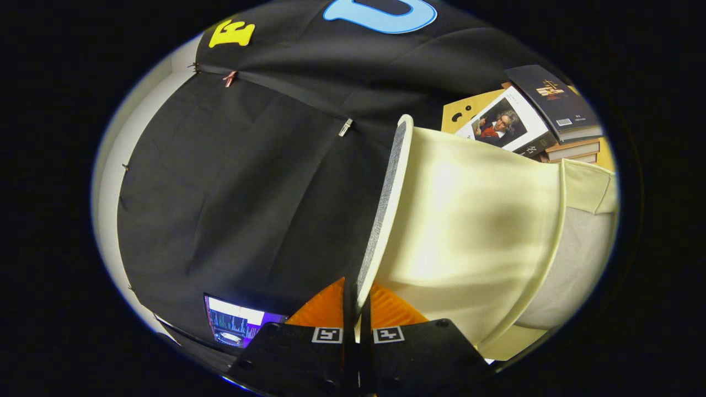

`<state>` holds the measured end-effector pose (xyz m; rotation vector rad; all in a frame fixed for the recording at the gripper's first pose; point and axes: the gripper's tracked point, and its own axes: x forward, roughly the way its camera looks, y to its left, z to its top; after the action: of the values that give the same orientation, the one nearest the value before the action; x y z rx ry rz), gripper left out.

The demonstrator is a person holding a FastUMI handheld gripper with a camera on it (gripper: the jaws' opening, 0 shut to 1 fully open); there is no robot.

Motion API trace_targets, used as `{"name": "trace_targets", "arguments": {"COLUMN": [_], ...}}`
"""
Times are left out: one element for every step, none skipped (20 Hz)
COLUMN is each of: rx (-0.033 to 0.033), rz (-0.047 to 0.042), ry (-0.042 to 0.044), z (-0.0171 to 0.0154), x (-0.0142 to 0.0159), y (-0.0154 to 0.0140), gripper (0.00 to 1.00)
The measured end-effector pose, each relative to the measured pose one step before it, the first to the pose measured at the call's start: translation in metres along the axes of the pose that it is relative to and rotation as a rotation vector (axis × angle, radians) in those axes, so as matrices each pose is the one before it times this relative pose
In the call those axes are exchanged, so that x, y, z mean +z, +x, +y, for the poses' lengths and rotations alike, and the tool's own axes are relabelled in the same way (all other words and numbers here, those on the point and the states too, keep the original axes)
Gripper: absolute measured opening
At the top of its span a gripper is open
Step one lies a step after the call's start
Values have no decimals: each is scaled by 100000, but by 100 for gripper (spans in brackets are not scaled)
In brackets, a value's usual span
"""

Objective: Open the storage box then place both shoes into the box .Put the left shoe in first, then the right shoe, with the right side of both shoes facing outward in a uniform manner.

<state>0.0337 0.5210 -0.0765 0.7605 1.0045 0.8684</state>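
The gripper [357,309] was clamped on the edge of the storage box's lid [386,209], fingers nearly together; opening seemed underway, next swinging it fully back.

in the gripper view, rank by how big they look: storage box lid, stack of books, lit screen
1. storage box lid, pinched at its rim by the hand-held gripper, so nearness inflates it
2. stack of books
3. lit screen, partly hidden
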Motion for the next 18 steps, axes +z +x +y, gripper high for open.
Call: {"name": "trace_targets", "arguments": {"rx": [-1864, -2780, -3420, -2835, -2048, -676, -987, -1843, -2046, -2028, -2259, -2505, -3110, -3235, -3616, -4224, -4466, -4833], "rz": [-1519, -2731, -4221, -3637, -2623, -2593, -2464, -2920, -3241, -3137, -2957, -2507, -1991, -2051, -1853, -1531, -1201, -1115], "ry": [-1041, -3034, -4905, -5307, -3851, -2985, -2738, -2875, -3121, -3264, -3144, -3063, -2654, -2533, -2382, -2089, -2102, -1489], "z": [-392, -608, -798, -642, -410, 7, 43, -409, -697, -811, -1047, -1176, -1285, -1521, -1555, -1748, -1954, -1892], "x": [574, 428, 870, 1110, 436, 665, 665, 831, 885, 933, 783, 685, 579, 471, 411, 308, 21, -38], "y": [-487, -27, -562, -950, -468, -1142, -1091, -1135, -1208, -1279, -1466, -1358, -1360, -1222, -1056, -990, -1018, -969], "gripper": [8, 12, 41, 70, 100, 97, 97, 97, 98, 97, 97, 97, 97, 97, 98, 97, 97, 97]}}
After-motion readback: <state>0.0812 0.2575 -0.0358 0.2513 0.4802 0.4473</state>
